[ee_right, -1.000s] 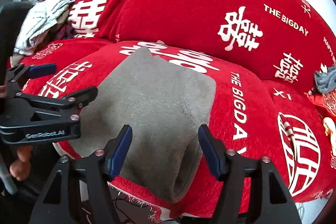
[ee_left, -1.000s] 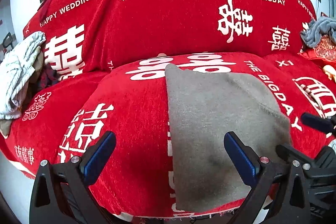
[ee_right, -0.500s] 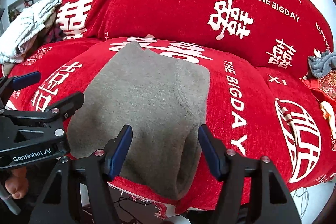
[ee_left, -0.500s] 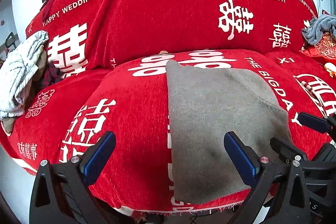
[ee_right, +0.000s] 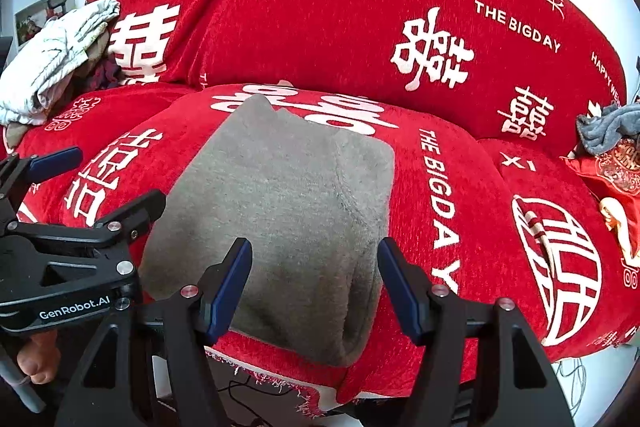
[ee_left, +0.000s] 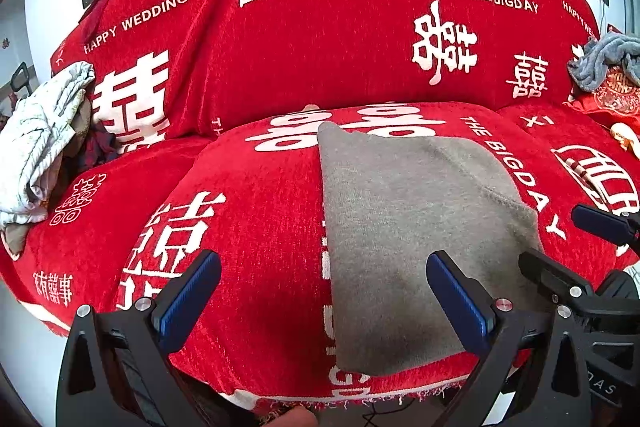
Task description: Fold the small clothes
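Note:
A grey fleece garment lies folded flat on the red sofa seat cushion, reaching to its front edge. It also shows in the right wrist view, with a thick fold along its right side. My left gripper is open and empty, held in front of the cushion, its right finger over the garment's near part. My right gripper is open and empty, hovering in front of the garment's near edge. Each gripper shows in the other's view: the right one, the left one.
A pile of white and dark clothes lies at the sofa's left end. A grey cloth lies on a red embroidered cushion at the right end. The sofa's red printed back rises behind the seat.
Both grippers have drawn back a little from the sofa. The grey garment lies as before. Both grippers stay open.

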